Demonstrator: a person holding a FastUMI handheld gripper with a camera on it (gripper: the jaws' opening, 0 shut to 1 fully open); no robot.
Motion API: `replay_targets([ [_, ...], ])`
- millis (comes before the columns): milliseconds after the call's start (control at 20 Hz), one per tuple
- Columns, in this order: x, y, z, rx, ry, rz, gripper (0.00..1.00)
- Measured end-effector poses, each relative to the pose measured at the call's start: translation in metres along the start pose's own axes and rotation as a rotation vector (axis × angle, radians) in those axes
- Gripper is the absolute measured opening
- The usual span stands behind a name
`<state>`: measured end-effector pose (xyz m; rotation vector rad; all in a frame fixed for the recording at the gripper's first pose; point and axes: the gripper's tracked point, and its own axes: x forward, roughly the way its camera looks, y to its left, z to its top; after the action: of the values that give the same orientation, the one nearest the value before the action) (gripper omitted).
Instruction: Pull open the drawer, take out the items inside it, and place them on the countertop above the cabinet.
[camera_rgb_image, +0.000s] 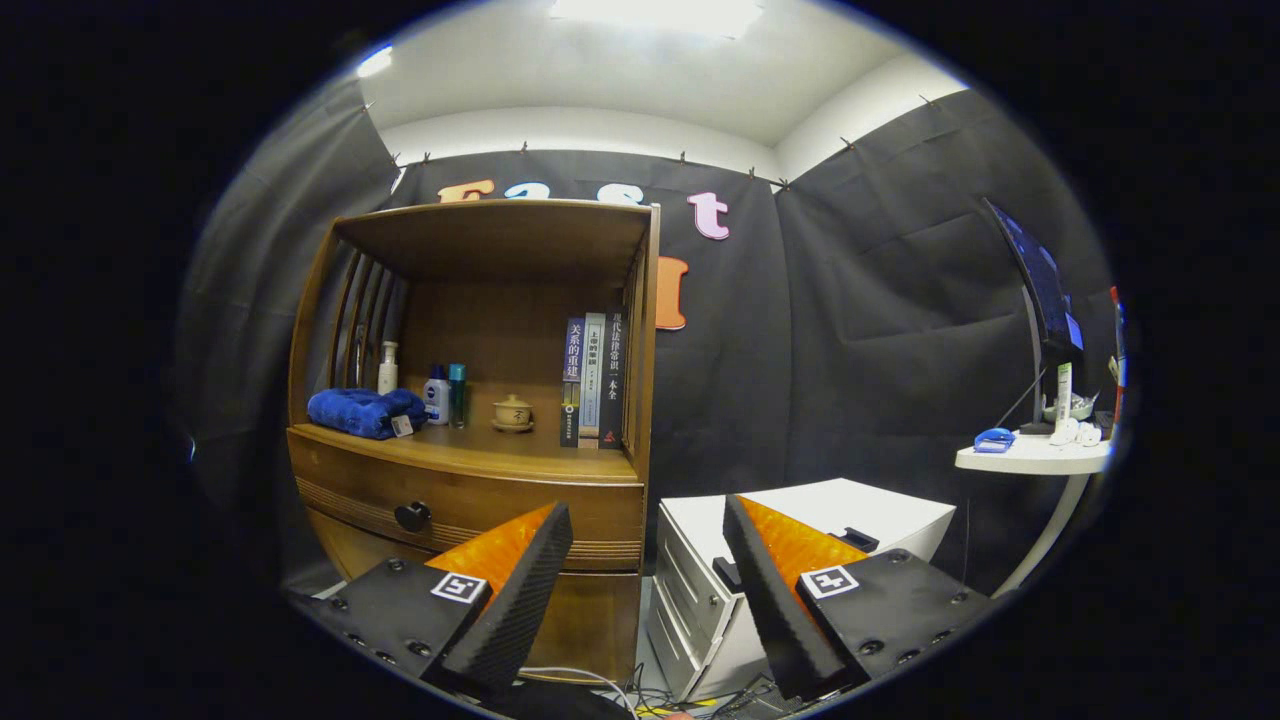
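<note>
Gripper (648, 555) hangs wide apart, nothing between its 2 fingers. Ahead — the wooden cabinet (470, 400), its drawer (465, 505) closed, black knob (412, 516) just beyond the left finger.

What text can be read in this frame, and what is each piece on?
"关系的重建": spine of the left book.
"现代法律常识一本全": spine of the right book.
Too small to read: middle book, bottles, towel tag.
The gripper has its fingers open on nothing; its square markers carry no words.

The shut drawer (460, 505) hides whatever lies inside it.
</note>
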<state>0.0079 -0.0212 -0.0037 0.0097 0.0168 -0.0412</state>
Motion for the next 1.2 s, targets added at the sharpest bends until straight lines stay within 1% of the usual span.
replay_targets([
  [100, -0.002, 0.003, 0.003, 0.003, -0.006, 0.007, 0.98],
  [250, -0.007, 0.015, 0.01, 0.04, -0.026, 0.04, 0.98],
  [400, -0.002, 0.02, 0.021, 0.036, -0.036, 0.029, 0.98],
  [500, 0.006, 0.031, 0.033, 0.048, -0.051, 0.032, 0.98],
  [600, 0.019, 0.059, 0.042, 0.065, -0.061, 0.075, 0.98],
  [750, 0.044, 0.1, 0.049, 0.025, -0.055, 0.128, 0.98],
  [850, 0.056, 0.13, 0.043, 0.01, -0.046, 0.168, 0.98],
  [1000, 0.07, 0.171, 0.029, 0.065, -0.02, 0.212, 0.98],
  [1100, 0.081, 0.197, 0.014, 0.078, 0.006, 0.227, 0.98],
  [1200, 0.091, 0.219, 0.0, 0.064, 0.017, 0.233, 0.98],
])
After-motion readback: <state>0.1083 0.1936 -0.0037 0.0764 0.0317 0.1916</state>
